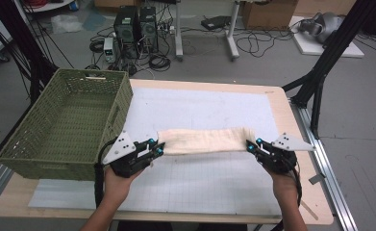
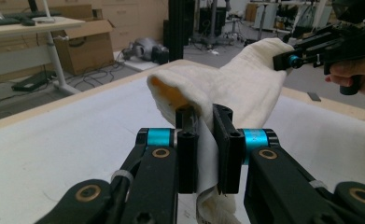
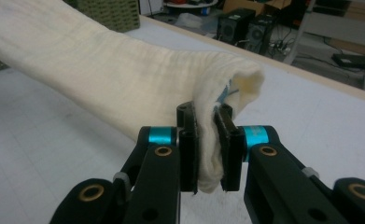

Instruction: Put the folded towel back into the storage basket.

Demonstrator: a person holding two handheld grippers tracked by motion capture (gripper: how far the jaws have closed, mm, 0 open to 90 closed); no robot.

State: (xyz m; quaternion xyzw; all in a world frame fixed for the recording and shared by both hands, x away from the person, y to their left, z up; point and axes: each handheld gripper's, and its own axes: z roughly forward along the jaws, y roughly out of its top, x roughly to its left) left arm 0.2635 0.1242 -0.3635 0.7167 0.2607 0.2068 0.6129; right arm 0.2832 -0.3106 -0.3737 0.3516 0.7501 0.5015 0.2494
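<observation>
A cream-coloured folded towel (image 1: 205, 140) hangs stretched between the two grippers above the white mat (image 1: 200, 110). My left gripper (image 1: 158, 147) is shut on the towel's left end, and my right gripper (image 1: 251, 145) is shut on its right end. In the left gripper view the black jaws pinch the cloth (image 2: 227, 88) tight at my left gripper (image 2: 207, 140), with the other gripper (image 2: 320, 49) holding the far end. The right gripper view has the towel (image 3: 101, 70) running off to the upper left from my right gripper (image 3: 207, 144), its jaws clamped on a fold.
A green woven basket (image 1: 22, 149), with nothing in it, stands on the table's left side, close to the left hand. The wooden table edge (image 1: 291, 125) runs along the right. Computers, cables and black frame legs stand on the floor beyond.
</observation>
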